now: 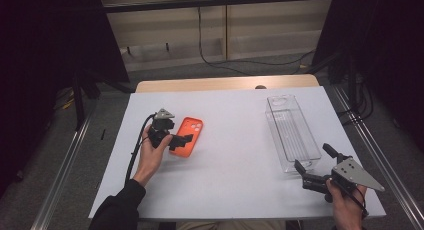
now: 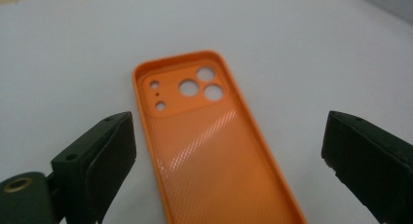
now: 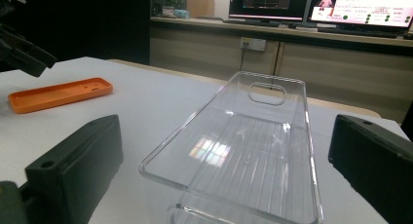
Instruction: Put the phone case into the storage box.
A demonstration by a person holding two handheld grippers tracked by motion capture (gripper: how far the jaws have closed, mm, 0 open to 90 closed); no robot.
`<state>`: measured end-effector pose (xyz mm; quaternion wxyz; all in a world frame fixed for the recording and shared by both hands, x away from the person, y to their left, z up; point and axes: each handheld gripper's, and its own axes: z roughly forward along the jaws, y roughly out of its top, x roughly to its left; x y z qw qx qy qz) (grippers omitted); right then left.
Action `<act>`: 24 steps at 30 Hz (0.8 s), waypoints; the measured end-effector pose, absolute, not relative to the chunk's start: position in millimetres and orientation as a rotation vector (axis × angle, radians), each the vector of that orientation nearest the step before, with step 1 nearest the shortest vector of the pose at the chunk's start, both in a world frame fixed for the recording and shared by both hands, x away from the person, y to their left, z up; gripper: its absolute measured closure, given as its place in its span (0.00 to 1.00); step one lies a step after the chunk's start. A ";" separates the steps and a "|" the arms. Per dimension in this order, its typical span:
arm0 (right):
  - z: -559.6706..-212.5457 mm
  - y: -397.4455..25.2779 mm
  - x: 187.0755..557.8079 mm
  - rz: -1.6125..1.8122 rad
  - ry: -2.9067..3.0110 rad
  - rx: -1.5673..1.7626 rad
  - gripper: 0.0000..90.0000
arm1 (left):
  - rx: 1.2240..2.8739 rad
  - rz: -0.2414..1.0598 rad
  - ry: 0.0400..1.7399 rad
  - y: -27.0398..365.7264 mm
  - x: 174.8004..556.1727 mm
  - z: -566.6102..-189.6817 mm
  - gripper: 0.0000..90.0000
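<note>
orange phone case, laid open side up on the white table at its left half, long axis running straight out between the wide-parted jaws of the left gripper, nearer by far than the right gripper, likewise spread and empty before the clear plastic tray.

Person's left hand, dark sleeve to the wrist, holds left gripper mid-table at left, jaws spread wide and aimed right. Right hand grips right gripper at near right edge, jaws wide apart, pointing far-left.
</note>
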<state>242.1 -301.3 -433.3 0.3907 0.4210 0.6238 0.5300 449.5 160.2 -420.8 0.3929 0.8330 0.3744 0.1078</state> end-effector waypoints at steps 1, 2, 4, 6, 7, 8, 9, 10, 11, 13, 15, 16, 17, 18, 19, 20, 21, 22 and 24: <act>-433.3 -301.2 242.2 1.347 1.585 1.070 0.00 | 2.138 0.265 0.956 159.9 451.5 -421.9 0.07; -433.3 -301.2 242.2 1.347 1.585 1.070 0.00 | 2.143 0.258 0.968 159.4 453.2 -423.3 0.07; -433.3 -301.0 242.2 1.347 1.588 1.068 0.00 | 2.157 0.232 0.981 158.9 456.9 -425.5 0.07; -433.1 -301.0 241.9 1.347 1.586 1.070 0.00 | 2.161 0.203 0.987 159.6 461.5 -428.0 0.07; -433.1 -301.1 242.0 1.347 1.584 1.069 0.00 | 2.164 0.210 0.985 159.6 463.1 -428.7 0.07; -433.2 -301.2 241.9 1.348 1.583 1.068 0.00 | 2.172 0.204 0.985 159.6 464.7 -429.4 0.06; -433.2 -301.2 241.9 1.348 1.583 1.068 0.00 | 2.175 0.195 0.985 159.4 465.8 -429.7 0.06; -433.3 -301.3 241.9 1.348 1.584 1.068 0.00 | 2.185 0.185 0.987 159.1 466.9 -429.9 0.06; -433.4 -301.3 242.1 1.348 1.585 1.071 0.00 | 2.196 0.176 0.992 158.2 468.2 -430.3 0.06; -433.4 -301.2 242.1 1.349 1.586 1.070 0.00 | 2.233 0.174 1.002 156.7 470.7 -430.8 0.06; -433.1 -301.0 241.7 1.347 1.583 1.069 0.00 | 2.230 0.166 1.002 155.2 472.7 -431.6 0.06; -433.1 -300.9 241.6 1.347 1.584 1.068 0.00 | 2.238 0.179 1.006 154.3 473.8 -431.5 0.06; -433.1 -300.9 241.6 1.347 1.584 1.068 0.00 | 2.245 0.182 1.000 153.2 475.1 -431.4 0.06; -433.2 -300.8 241.7 1.347 1.584 1.068 0.00 | 2.241 0.180 1.002 151.2 475.8 -431.6 0.06; -433.2 -300.8 241.8 1.347 1.585 1.068 0.00 | 2.245 0.180 1.006 149.3 476.4 -431.6 0.06; -433.3 -300.9 241.9 1.346 1.585 1.068 0.00 | 2.260 0.180 1.002 147.0 477.5 -431.7 0.06; -433.3 -300.9 241.9 1.346 1.586 1.068 0.00 | 2.269 0.174 1.005 145.6 478.2 -432.3 0.06; -433.3 -301.0 241.9 1.345 1.586 1.068 0.00 | 2.284 0.163 1.009 144.1 479.5 -433.0 0.06; -433.2 -300.9 241.7 1.347 1.584 1.069 0.00 | 2.302 0.180 1.015 141.6 481.5 -434.6 0.06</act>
